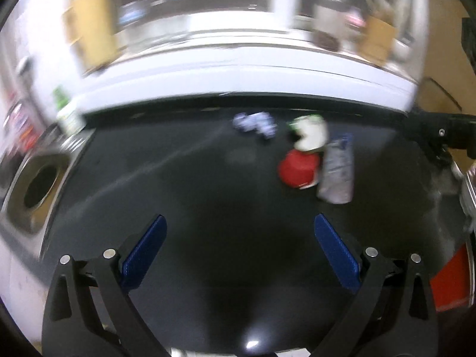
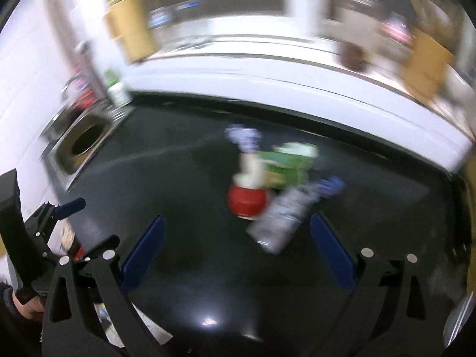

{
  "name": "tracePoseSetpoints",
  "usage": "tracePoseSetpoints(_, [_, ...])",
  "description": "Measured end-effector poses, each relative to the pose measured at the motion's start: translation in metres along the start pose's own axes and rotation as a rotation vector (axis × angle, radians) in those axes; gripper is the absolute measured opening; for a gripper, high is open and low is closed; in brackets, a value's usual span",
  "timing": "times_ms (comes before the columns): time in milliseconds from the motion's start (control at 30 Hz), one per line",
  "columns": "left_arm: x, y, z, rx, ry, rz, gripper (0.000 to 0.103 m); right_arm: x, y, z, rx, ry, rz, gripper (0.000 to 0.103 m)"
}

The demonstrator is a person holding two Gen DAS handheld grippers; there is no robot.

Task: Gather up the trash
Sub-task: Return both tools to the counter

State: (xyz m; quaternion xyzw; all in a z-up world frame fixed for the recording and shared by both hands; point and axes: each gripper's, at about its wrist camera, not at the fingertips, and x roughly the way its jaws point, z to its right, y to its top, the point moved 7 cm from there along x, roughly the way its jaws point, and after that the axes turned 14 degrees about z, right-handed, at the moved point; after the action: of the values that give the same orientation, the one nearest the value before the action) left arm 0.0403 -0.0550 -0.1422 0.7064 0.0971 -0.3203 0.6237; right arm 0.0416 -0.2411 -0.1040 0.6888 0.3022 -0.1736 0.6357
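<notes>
A: Where is the trash found relative to the tongs?

B: Ahead of the right tongs (image 2: 236,239), slightly right; the silver pouch (image 2: 279,221) lies nearest, long axis angled away rightward. Left tongs (image 1: 239,239) sit farther back. Both pairs are spread apart, empty.

A: Materials?

B: Crinkled foil pouch, round red cup (image 2: 247,200), crumpled paper (image 2: 244,136), on the glossy black counter (image 2: 178,184). Blurred.
</notes>
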Motion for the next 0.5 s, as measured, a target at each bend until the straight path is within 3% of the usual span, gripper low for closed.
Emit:
tracePoseSetpoints(133, [0.016, 0.018, 0.039, 0.079, -0.059, 0.008, 0.096, -0.016, -0.007, 0.048, 0.073, -0.052, 0.017, 0.094])
tracePoseSetpoints(500, [0.046, 0.037, 0.065, 0.141, -0.092, -0.011, 0.096, -0.003, 0.001, 0.071, 0.125, -0.050, 0.015, 0.094])
